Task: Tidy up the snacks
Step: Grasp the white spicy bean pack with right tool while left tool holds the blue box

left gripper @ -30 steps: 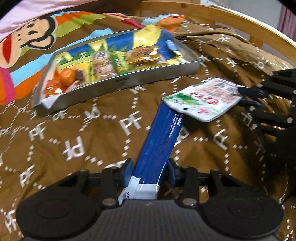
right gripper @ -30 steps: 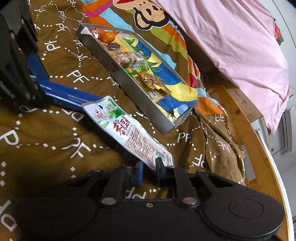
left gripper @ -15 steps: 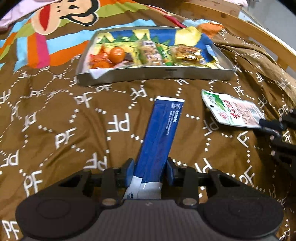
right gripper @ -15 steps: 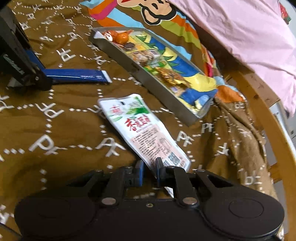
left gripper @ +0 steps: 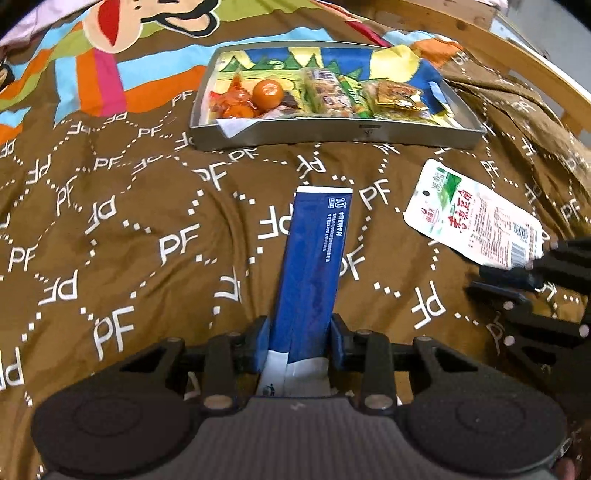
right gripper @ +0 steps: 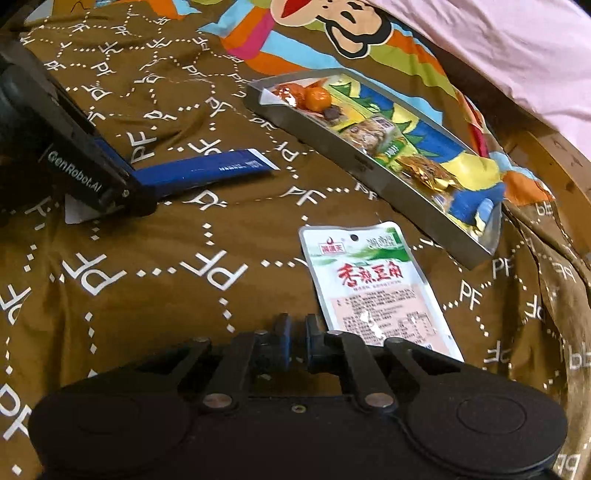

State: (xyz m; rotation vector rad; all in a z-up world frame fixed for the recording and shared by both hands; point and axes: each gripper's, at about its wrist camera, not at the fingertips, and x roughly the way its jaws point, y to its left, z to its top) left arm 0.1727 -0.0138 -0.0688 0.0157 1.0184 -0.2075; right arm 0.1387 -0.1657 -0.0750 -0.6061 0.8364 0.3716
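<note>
My left gripper (left gripper: 300,343) is shut on the near end of a long blue packet (left gripper: 314,266), which reaches forward over the brown blanket toward a metal tray (left gripper: 332,131). The tray holds a small orange (left gripper: 268,93) and several wrapped snacks. A white-and-green pouch (right gripper: 369,288) lies flat on the blanket in front of the tray. My right gripper (right gripper: 297,341) is shut; the pouch's near edge sits against the outside of its right finger, not between the pads. In the right wrist view the left gripper (right gripper: 136,186) and the blue packet (right gripper: 207,170) are at the left.
A brown blanket printed with "PF" (left gripper: 147,258) covers the bed. Beyond the tray (right gripper: 369,173) lie a cartoon-monkey cover (right gripper: 343,33) and pink bedding (right gripper: 517,48). A curved wooden bed rail (left gripper: 517,59) borders the far right side.
The left gripper swung with the blue packet out from under the pouch, so the tray now lies ahead. The pouch, earlier pinched between the right pads, now lies beside them.
</note>
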